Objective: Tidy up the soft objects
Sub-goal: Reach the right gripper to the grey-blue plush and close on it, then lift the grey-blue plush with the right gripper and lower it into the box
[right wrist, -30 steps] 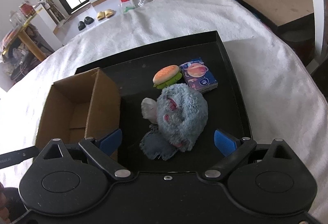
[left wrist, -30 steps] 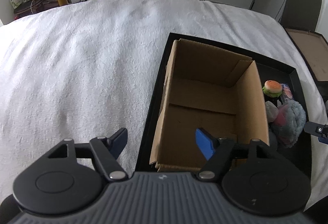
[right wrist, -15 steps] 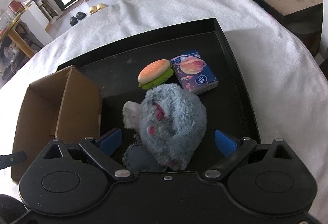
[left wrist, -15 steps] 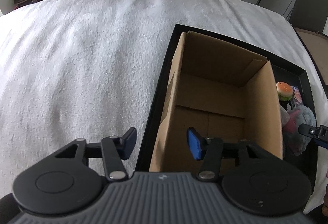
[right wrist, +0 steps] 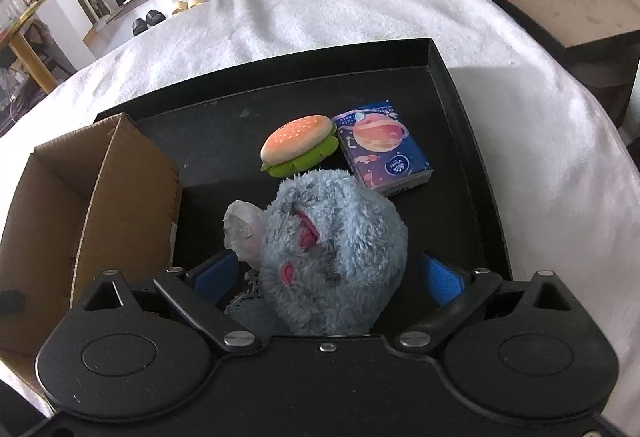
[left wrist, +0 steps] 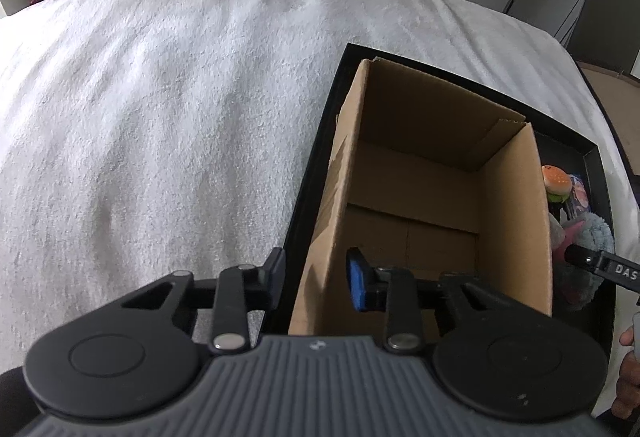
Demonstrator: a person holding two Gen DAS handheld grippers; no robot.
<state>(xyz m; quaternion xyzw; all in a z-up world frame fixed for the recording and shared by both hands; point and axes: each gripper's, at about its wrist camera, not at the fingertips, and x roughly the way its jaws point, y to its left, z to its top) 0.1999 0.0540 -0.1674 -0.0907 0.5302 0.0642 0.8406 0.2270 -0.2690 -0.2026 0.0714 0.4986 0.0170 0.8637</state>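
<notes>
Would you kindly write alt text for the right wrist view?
Open right tongs straddle a fluffy blue plush in a black tray. Behind it lie a toy burger and tissue pack; a cardboard box stands left.

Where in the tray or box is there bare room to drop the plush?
The cardboard box is bare inside, floor showing wall to wall. The black tray is bare along its far edge, beyond the burger toy and tissue pack. It is crowded around the blue plush, where the three touch.

Box (right wrist: 100, 197) left in tray (right wrist: 460, 85), plush (right wrist: 332, 249) right, burger (right wrist: 298, 149) & packet (right wrist: 384, 149) behind
</notes>
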